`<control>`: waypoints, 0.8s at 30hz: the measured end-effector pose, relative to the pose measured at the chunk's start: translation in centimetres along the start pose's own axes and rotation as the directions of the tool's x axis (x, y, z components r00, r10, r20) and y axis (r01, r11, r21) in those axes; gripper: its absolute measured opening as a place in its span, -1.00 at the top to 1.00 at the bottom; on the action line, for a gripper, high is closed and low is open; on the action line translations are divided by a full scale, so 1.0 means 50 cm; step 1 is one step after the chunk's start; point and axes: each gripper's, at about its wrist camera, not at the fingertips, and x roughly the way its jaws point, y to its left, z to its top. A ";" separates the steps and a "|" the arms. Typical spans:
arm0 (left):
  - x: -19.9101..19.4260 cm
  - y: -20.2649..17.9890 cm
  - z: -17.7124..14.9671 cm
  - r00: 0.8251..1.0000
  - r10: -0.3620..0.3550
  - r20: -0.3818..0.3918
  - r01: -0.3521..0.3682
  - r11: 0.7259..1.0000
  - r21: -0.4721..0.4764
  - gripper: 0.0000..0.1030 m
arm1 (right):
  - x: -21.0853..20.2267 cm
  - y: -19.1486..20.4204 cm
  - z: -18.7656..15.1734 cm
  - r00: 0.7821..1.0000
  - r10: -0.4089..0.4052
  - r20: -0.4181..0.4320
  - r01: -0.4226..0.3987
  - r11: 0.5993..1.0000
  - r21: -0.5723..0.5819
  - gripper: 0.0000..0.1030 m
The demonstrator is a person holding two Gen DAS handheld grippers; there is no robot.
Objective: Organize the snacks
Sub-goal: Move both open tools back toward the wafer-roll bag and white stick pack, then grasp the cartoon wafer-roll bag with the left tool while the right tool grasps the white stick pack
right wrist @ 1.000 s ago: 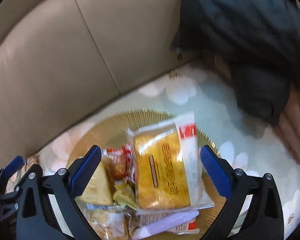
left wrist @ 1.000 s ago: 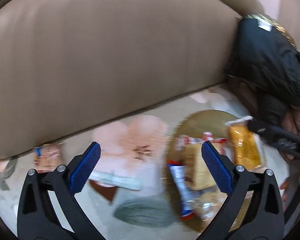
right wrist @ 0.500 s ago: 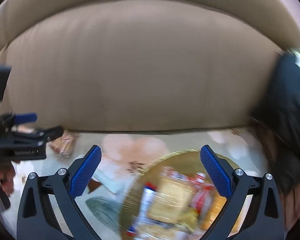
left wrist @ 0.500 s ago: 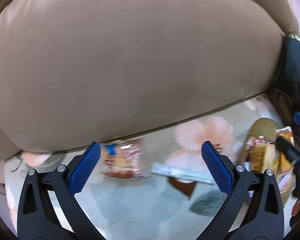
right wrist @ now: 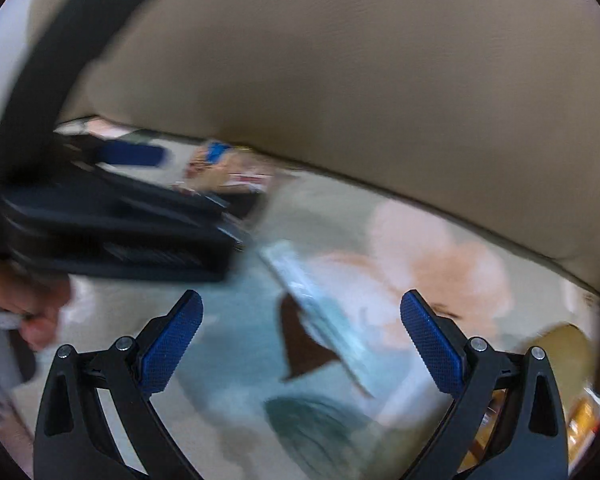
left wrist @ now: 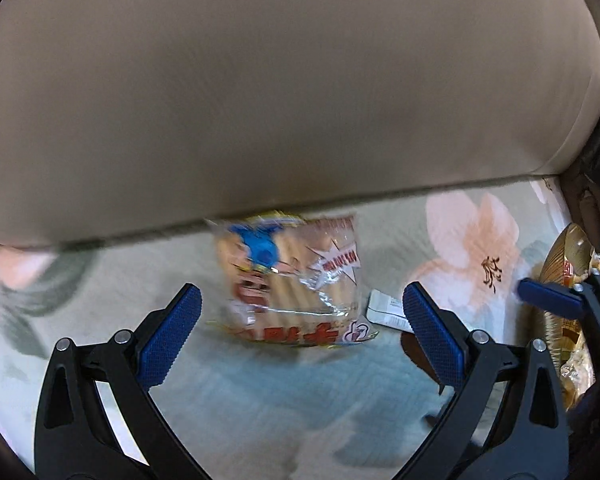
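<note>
While both grippers gape empty, the snack bag [left wrist: 290,280] lies on the floral cloth [left wrist: 260,400] just ahead of the left gripper [left wrist: 298,338], centred between its fingers; the right gripper [right wrist: 300,344] hovers over a flat pale packet [right wrist: 320,320].

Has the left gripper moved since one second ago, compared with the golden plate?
Yes. The left gripper has swung left, away from the golden plate, and now faces the biscuit packet.

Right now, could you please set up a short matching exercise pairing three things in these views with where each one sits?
Things:
1. biscuit packet
2. flat white packet
3. gold tray

Places:
A. far right edge of the left wrist view
B. ahead of the open left gripper, by the sofa back
C. ahead of the open right gripper

Pairs: 1-B, 2-C, 3-A
</note>
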 end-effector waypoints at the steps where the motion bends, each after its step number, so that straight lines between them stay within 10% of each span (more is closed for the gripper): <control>1: 0.015 0.003 -0.002 1.000 -0.009 -0.015 0.009 1.000 -0.007 -0.94 | 0.016 -0.001 0.003 1.000 0.016 -0.015 -0.016 1.000 0.004 -0.91; 5: 0.050 0.014 -0.016 0.999 0.014 -0.035 -0.014 1.000 0.006 -0.85 | 0.091 -0.012 0.001 0.994 0.007 -0.109 -0.005 1.000 0.024 -0.91; 8: 0.039 0.024 -0.026 0.999 0.050 0.016 -0.050 0.999 0.018 -0.32 | 0.148 -0.018 -0.016 0.983 0.035 -0.179 -0.021 0.996 0.081 -0.80; 9: 0.035 0.030 -0.029 0.999 0.036 0.024 -0.036 0.999 0.008 -0.19 | 0.144 -0.011 -0.016 0.987 0.014 -0.160 -0.003 0.998 0.070 -0.63; 11: 0.024 0.040 -0.034 0.999 0.019 0.043 -0.019 1.000 -0.004 -0.13 | 0.130 0.002 -0.012 0.992 -0.024 -0.121 0.032 0.998 0.060 0.53; 12: 0.014 0.043 -0.041 0.997 0.047 0.065 -0.047 0.999 0.000 -0.11 | 0.119 0.003 -0.007 0.994 -0.033 -0.104 0.042 0.996 0.085 0.65; 24: -0.071 0.103 -0.257 0.990 0.113 0.080 -0.109 0.993 -0.056 -0.12 | 0.113 0.060 -0.050 0.987 0.099 -0.129 -0.074 0.980 0.187 0.64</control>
